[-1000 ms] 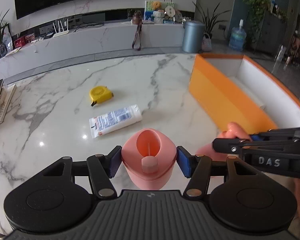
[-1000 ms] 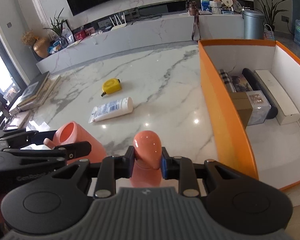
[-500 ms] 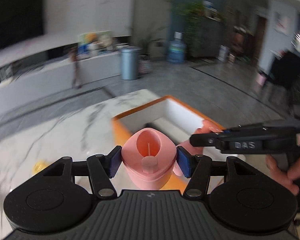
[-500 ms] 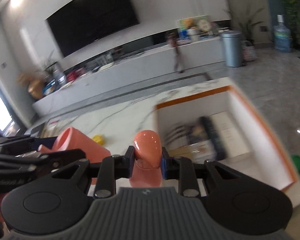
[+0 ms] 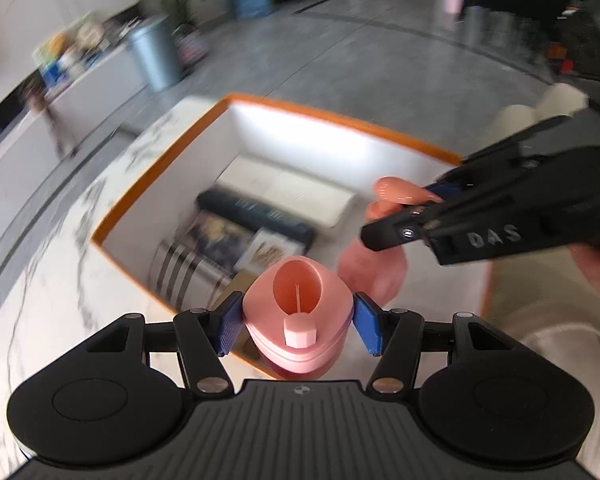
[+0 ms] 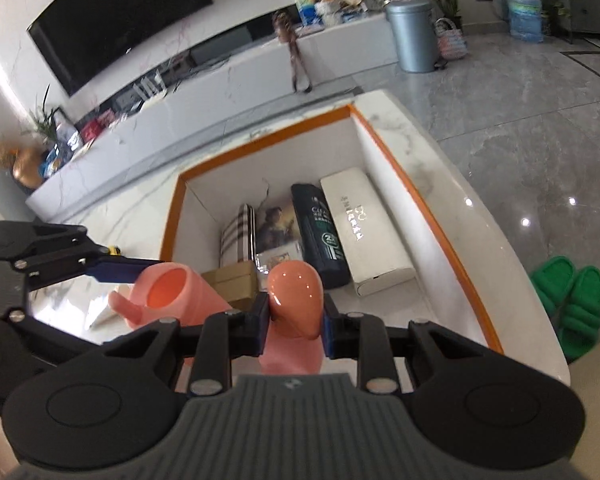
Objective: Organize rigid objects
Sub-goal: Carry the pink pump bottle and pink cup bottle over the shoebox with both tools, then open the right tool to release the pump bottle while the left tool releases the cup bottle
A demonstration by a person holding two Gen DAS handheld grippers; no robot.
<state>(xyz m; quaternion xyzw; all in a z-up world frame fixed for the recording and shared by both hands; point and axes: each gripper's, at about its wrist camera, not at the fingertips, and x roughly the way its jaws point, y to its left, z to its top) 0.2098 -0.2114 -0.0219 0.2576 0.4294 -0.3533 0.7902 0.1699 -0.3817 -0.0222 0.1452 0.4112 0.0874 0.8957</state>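
The left gripper (image 5: 298, 326) is held in the air above the near edge of the orange-rimmed box (image 5: 156, 168), its blue-padded jaws clamped on a pink hollow cup-shaped piece (image 5: 298, 300) whose oval mouth faces the camera. The right gripper (image 6: 294, 318) hangs just beside it at 3 o'clock, jaws clamped on the neck of a glossy orange-pink rounded piece (image 6: 296, 288), also over the box. In the left wrist view the right gripper (image 5: 420, 210) shows at 2 o'clock with the person's hand (image 5: 596, 264) behind it.

Both held pieces look like smooth moulded plastic; the cup has a small hexagonal stub at its rim. The box has white inner walls and holds a white oblong case (image 6: 366, 232), a dark cylindrical bottle (image 6: 320, 232), a striped flat item (image 6: 238, 236), a printed card and a small brown carton (image 6: 230, 284), lying side by side on its floor.

The box sits on a white marble-veined tabletop (image 6: 440, 184). Beyond, at 12 o'clock, stand a long white console, a wall-mounted television (image 6: 116, 20), a grey bin (image 6: 414, 34) and a water jug; green slippers (image 6: 572, 304) lie on the polished grey floor at 3 o'clock.
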